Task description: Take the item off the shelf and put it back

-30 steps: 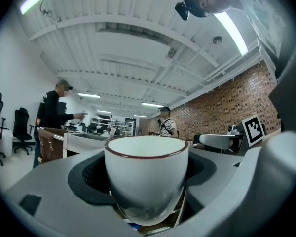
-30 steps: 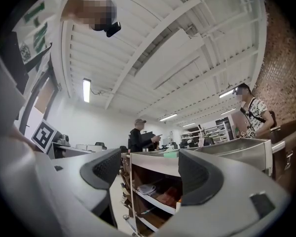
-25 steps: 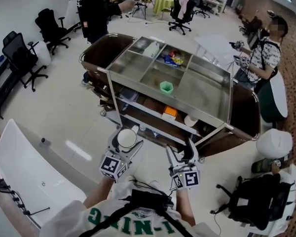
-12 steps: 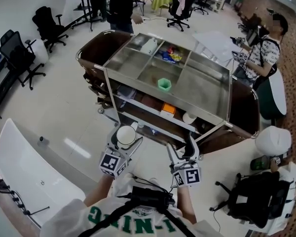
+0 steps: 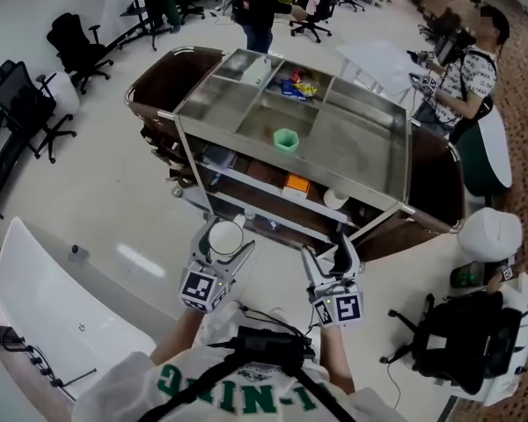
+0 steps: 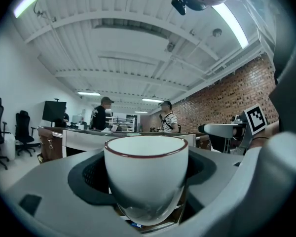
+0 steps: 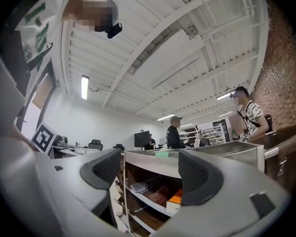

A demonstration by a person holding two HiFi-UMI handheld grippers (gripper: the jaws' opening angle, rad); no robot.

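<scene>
A white cup (image 6: 146, 174) with a dark red rim stands upright between the jaws of my left gripper (image 6: 147, 201), which is shut on it. In the head view the cup (image 5: 225, 234) and left gripper (image 5: 227, 253) hover over the floor just in front of the steel cart (image 5: 370, 148). My right gripper (image 5: 327, 258) is beside it, level with the cart's front right corner post. Its jaws stand open with nothing between them, as the right gripper view (image 7: 150, 174) shows. Both grippers point at the cart's open shelves (image 7: 153, 194).
On the cart top sit a green cup (image 5: 285, 139) and snack packets (image 5: 297, 86). An orange box (image 5: 297, 184) and a white cup (image 5: 335, 199) are on the middle shelf. One person (image 5: 462, 77) stands at the right, another (image 5: 257, 7) behind the cart. A white table (image 5: 44, 306) is at my left, a black bag (image 5: 462, 341) at my right.
The person behind the cart has walked to the right. Both grippers stay where they were, the left still holding the cup.
</scene>
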